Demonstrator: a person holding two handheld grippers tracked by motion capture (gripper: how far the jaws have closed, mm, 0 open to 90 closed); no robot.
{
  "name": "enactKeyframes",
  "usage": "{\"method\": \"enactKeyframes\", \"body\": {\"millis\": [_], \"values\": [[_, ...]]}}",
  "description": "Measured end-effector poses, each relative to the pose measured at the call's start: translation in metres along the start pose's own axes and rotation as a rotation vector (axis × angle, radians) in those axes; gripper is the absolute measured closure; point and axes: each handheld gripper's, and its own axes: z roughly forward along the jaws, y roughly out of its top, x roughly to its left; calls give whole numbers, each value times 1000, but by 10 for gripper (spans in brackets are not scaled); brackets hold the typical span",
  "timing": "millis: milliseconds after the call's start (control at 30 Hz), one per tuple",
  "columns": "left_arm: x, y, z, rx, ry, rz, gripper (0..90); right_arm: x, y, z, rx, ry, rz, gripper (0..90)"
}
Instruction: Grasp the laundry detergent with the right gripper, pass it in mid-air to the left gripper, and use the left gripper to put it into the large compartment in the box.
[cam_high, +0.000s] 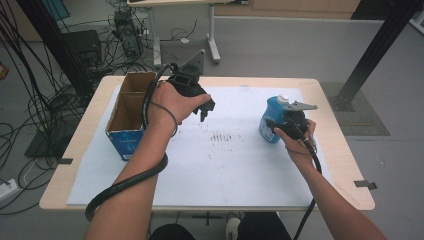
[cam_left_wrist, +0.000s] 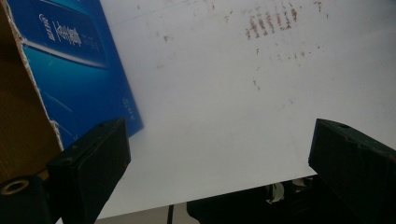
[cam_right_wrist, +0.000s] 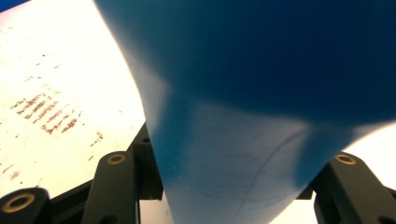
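Note:
A blue plastic bottle (cam_high: 271, 116) with a white cap is over the right side of the white sheet (cam_high: 225, 170). My right gripper (cam_high: 281, 125) is shut on it from the near side. In the right gripper view the bottle (cam_right_wrist: 261, 84) fills the gap between the two jaws of the right gripper (cam_right_wrist: 233, 191). My left gripper (cam_high: 207, 108) hovers open over the sheet, just right of an open cardboard box (cam_high: 131, 107). In the left gripper view that gripper (cam_left_wrist: 219, 154) has its jaws wide apart with nothing between them, and the box's blue printed side (cam_left_wrist: 74, 65) lies at the left.
Brown smudges (cam_high: 222, 136) mark the middle of the sheet. The wooden table (cam_high: 345, 165) ends close to the sheet on all sides. Cables, a dark case and table legs are on the floor behind.

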Motion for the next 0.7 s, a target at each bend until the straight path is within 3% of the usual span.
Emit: {"method": "enactKeyframes", "body": {"millis": [700], "values": [[-4,0,-1,3,7,23,60,1,0,0,2,-2,-2,449]]}}
